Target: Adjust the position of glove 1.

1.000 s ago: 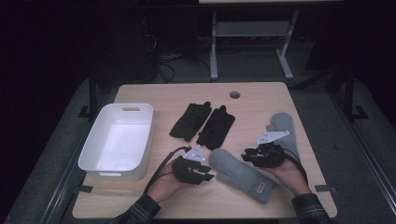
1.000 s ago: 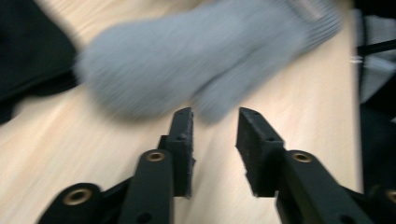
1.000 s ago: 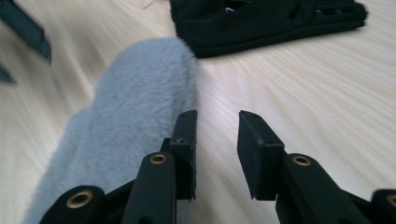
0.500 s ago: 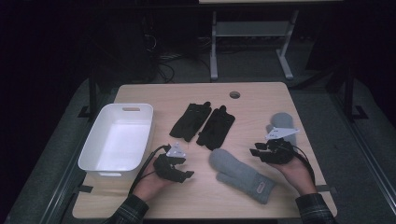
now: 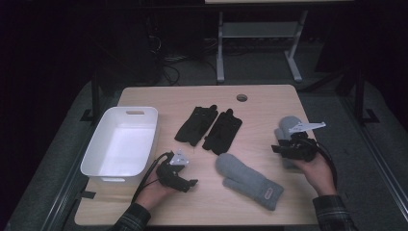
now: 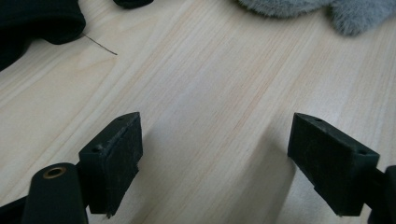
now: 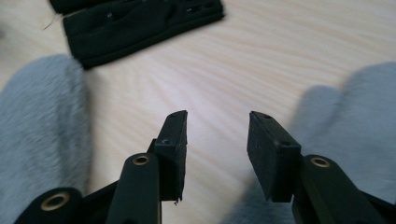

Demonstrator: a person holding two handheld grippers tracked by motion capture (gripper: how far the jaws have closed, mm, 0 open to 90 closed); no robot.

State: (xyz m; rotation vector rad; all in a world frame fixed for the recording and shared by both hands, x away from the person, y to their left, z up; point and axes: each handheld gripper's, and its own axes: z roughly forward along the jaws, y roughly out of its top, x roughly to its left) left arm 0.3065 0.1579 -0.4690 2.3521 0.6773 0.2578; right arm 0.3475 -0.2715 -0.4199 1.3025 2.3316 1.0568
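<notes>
**A:** Pale wood-grain table (image 5: 269,103), smooth, with a round hole near the far edge. On it, a glossy white plastic bin (image 5: 122,144), rectangular with rounded corners, and two flat black gloves (image 5: 209,127) side by side in the middle, matte fabric.

**B:** And the mittens: fuzzy, soft grey knit. The near grey mitten (image 5: 248,180) lies flat towards the front edge, thumb lobe out, a small tag at its cuff. The far grey mitten (image 5: 288,130) sits at the right, partly under the right hand's tool.

**A:** Left gripper (image 5: 190,183) now, front left, just beside the bin. Its jaws have just been opening and stand wide, only bare wood between the black pads (image 6: 114,151). It has hold of nothing.

**B:** A second ago it was right up against the near mitten's rounded end; now it is clear to that mitten's left, apart from it. The mitten itself lies where it did.

**A:** Right gripper (image 5: 279,149), jaws partly apart and just been opening too. Its own view (image 7: 217,140) shows plain table in the gap, grey fleece either side, pads pressing on nothing.

**B:** That hand has slid away over the far mitten.
</notes>
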